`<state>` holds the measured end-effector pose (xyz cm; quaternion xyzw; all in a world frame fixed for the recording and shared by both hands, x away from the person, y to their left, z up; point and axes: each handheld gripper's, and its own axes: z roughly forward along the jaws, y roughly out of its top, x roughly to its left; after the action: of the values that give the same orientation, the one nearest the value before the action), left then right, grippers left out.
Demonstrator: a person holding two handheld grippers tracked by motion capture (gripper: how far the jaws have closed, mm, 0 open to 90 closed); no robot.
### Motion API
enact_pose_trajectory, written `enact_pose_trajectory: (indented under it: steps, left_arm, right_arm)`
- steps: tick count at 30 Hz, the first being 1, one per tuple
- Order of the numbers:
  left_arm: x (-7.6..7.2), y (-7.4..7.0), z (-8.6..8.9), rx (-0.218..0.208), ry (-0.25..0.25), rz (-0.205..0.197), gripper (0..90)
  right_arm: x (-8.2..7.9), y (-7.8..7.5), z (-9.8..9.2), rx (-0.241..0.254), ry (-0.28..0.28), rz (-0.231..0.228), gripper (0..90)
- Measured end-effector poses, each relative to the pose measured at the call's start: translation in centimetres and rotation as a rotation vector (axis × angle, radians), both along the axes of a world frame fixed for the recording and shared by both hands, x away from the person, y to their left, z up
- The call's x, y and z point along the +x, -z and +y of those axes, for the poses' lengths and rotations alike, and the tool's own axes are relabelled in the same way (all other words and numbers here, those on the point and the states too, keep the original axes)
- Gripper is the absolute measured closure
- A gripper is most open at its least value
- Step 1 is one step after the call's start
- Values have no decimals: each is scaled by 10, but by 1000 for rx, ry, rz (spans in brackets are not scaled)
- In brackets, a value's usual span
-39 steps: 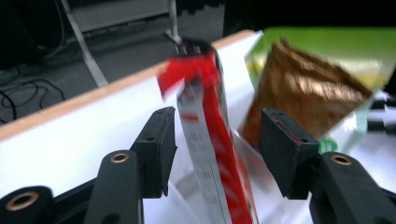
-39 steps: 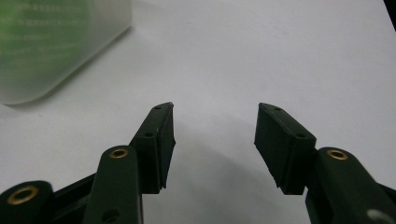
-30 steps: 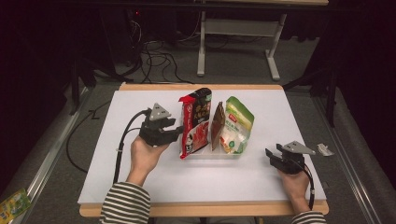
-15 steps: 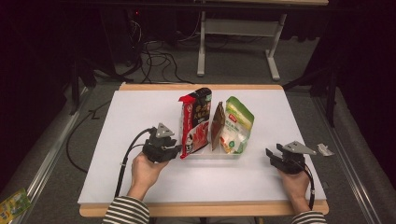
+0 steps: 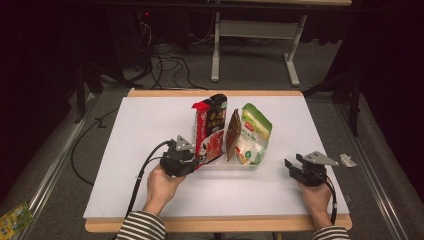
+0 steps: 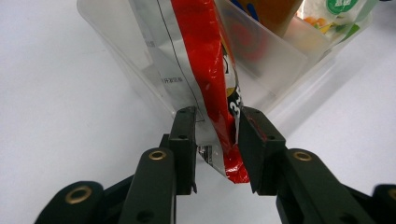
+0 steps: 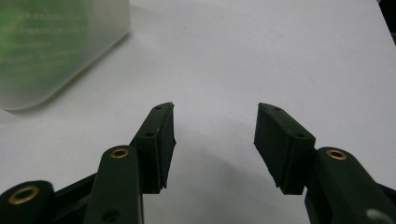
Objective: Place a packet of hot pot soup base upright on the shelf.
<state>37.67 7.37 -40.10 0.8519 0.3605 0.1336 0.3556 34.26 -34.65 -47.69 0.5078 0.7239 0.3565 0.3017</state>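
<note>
Left gripper [image 5: 196, 159] has dropped and pulled back toward the person since a second ago, from level with the red pouch's middle to its bottom corner at the near left end of the tray. Its jaws have just been closing, with the pouch's lower corner between them. Right gripper [image 5: 291, 167] unchanged, parked near the counter's right front.

Red snack pouch [image 5: 210, 131] stands upright in the left end of a clear plastic tray [image 5: 226, 165] at mid-counter, top leaning slightly back. In the left gripper view the pouch's red seam edge and silvery side gusset [image 6: 212, 93] hang down between the two black jaws; right jaw sits against the red edge, left jaw against or just beside the silver film. Cannot tell for sure that both pads press, but the corner is sandwiched and looks pinched. The tray's translucent wall [image 6: 261, 60] rises behind the pouch.

Also in the tray: a brown pouch [image 5: 232, 134] in the middle, edge-on, and a green-and-white pouch [image 5: 254, 134] at the right end, tilted right. All three close together, brown one touching or nearly touching the green.

Right gripper's jaws are spread wide with nothing between them, hovering low over the white counter [image 5: 150, 130]; the right gripper view shows bare white surface in the gap [image 7: 215, 135], with the tray corner and blurred green pouch at upper left [image 7: 46, 42], well apart from the jaws.

Small silver scrap [image 5: 348, 161] lies at the counter's right edge, just beyond the right gripper. Green packet [image 5: 12, 220] on the floor, lower left.
</note>
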Motion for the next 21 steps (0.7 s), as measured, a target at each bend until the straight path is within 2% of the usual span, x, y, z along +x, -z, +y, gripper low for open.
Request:
enact_pose_trajectory:
  steps: [5, 21]
  left_arm:
    - [1, 1, -1, -1, -4, -3, 704]
    - [7, 6, -10, 55, -24, 26, 779]
  right_arm:
    - [0, 0, 0, 2, 2, 2, 484]
    - [0, 0, 0, -4, 0, -4, 484]
